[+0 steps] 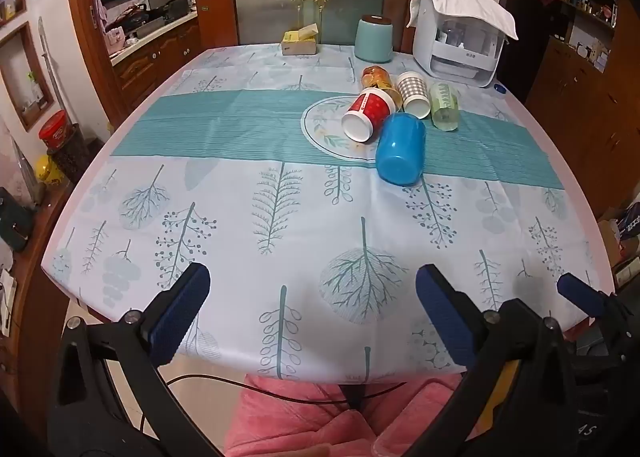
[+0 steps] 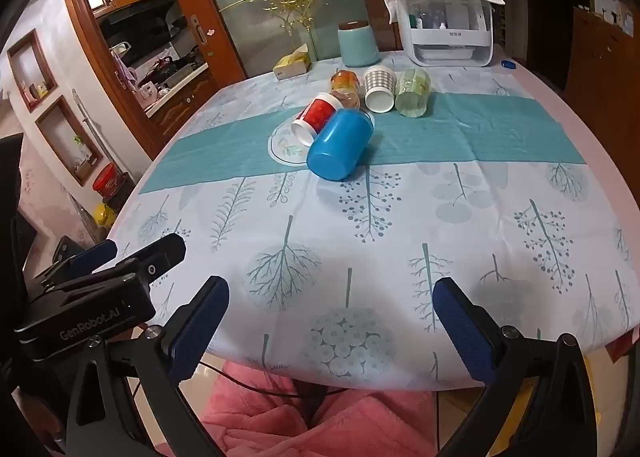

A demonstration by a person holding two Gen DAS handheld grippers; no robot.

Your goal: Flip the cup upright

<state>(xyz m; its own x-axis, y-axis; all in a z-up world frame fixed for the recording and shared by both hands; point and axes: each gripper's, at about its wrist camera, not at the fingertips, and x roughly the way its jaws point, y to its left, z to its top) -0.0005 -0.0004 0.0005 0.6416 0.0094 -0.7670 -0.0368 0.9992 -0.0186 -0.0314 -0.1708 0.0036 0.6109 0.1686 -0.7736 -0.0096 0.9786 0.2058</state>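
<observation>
Several cups lie on their sides in a cluster at the table's middle: a blue cup [image 1: 401, 150] [image 2: 340, 145] nearest me, a red cup with a white rim [image 1: 368, 116] [image 2: 314, 117], an orange patterned cup [image 1: 376, 78] [image 2: 345, 86], a grey checked cup [image 1: 414, 94] [image 2: 379, 88] and a pale green cup [image 1: 444, 105] [image 2: 412, 92]. My left gripper [image 1: 312, 309] is open and empty over the table's near edge, far from the cups. My right gripper [image 2: 332, 317] is open and empty there too. The right gripper's finger [image 1: 580, 293] shows at the right of the left wrist view.
At the table's far end stand a teal canister [image 1: 374, 39] [image 2: 358, 43], a tissue box [image 1: 299, 42] [image 2: 292, 64] and a white appliance under a cloth [image 1: 460, 37] [image 2: 444, 17]. The tablecloth [image 1: 280, 197] covers the table. A pink blanket [image 1: 340, 417] lies below the near edge.
</observation>
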